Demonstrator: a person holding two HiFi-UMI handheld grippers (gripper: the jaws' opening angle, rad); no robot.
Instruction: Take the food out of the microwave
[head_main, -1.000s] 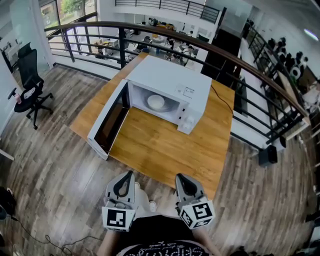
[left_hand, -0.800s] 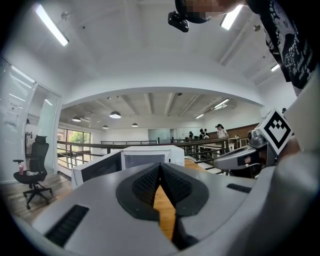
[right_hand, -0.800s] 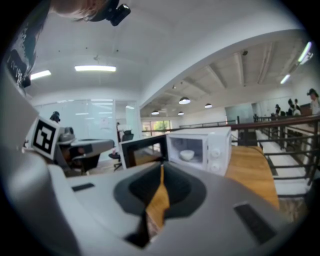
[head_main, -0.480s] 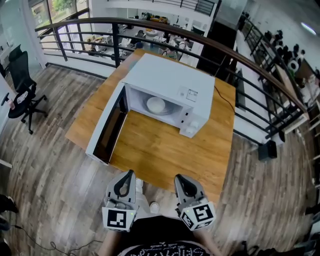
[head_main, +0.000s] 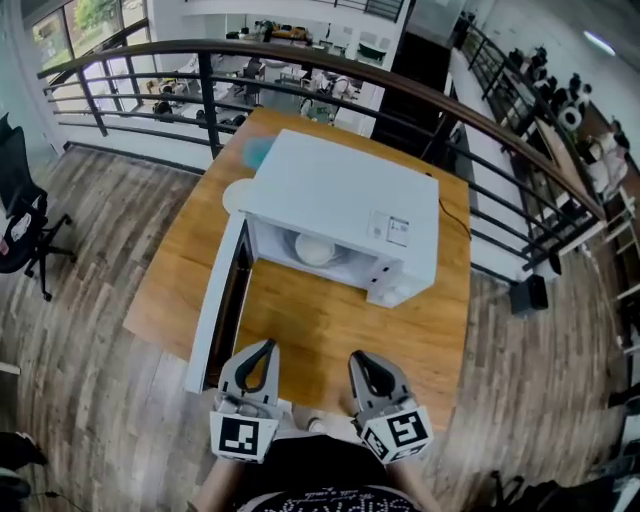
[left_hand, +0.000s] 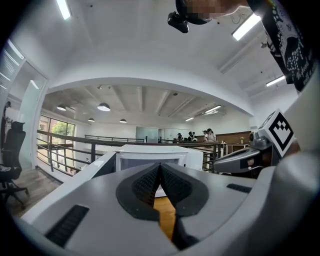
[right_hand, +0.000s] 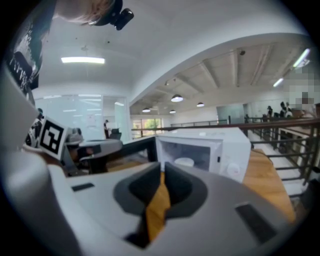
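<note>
— What are the two grippers doing right now?

— The person is holding both out low, over the near edge of the wooden counter (head_main: 330, 320). The left hand-held gripper (head_main: 262, 347) is keeping its jaws pressed together, pad against pad, with nothing between them. It is pointing at the front of the microwave (head_main: 340, 195) and touching nothing.

— And the other one?

— The right hand-held gripper (head_main: 358, 356) is showing only a thin slit between its jaws, so it is as good as closed. It is carrying nothing either. Through the slit only the counter's wood is showing. It is aiming at the open cavity from well short of it.

— So the food is sitting inside?

— Yes. The microwave's door (head_main: 215, 300) is hanging wide open, swung out toward the person on the left side. A pale round dish (head_main: 313, 247) is resting on the cavity floor, near the middle. I cannot tell what is on it from here. Both grippers are hovering well apart from it.

— Anything else on the counter?

— A flat pale disc (head_main: 238, 193) is lying just beside the microwave's far left corner. A dark railing (head_main: 300, 55) is curving round behind the counter.
</note>
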